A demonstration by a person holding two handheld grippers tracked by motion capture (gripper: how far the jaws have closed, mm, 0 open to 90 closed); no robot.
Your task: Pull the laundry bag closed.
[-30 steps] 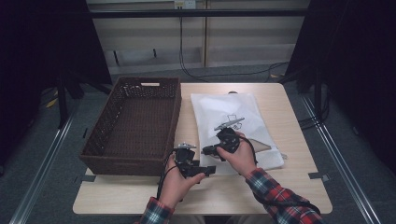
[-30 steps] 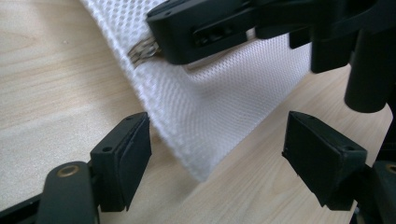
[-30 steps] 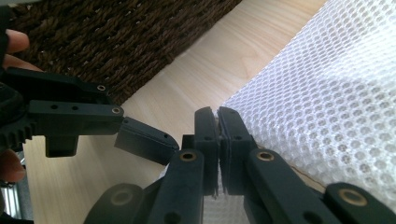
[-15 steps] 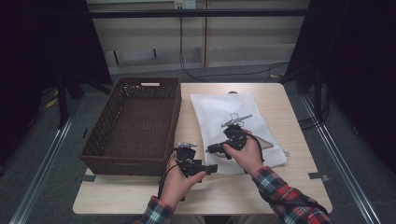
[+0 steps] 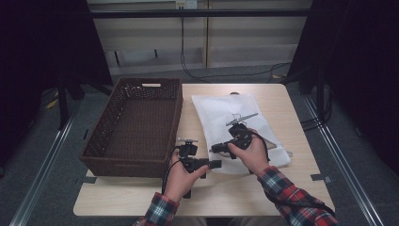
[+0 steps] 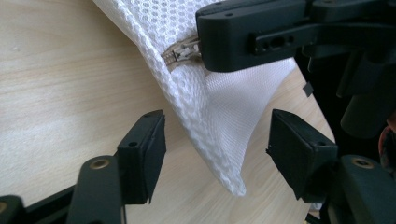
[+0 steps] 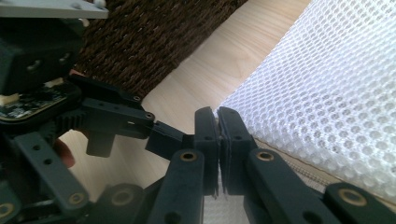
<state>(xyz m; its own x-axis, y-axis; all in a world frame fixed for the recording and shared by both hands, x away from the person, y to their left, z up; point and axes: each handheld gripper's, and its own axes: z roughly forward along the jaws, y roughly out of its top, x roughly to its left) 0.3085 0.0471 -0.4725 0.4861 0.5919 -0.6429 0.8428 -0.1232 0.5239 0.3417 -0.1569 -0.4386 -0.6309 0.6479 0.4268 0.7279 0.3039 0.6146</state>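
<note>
Currently two grippers over one table [image 5: 291,188]. One white mesh bag [image 5: 226,110] lies flat right of one brown wicker basket [image 5: 136,127]. Right gripper [image 7: 218,140] is clenched on the bag's near-left corner, at the one zipper pull [image 6: 180,52]. Left gripper [image 6: 215,154] has just been closing, its pads not yet touching the raised corner hanging between them.
</note>
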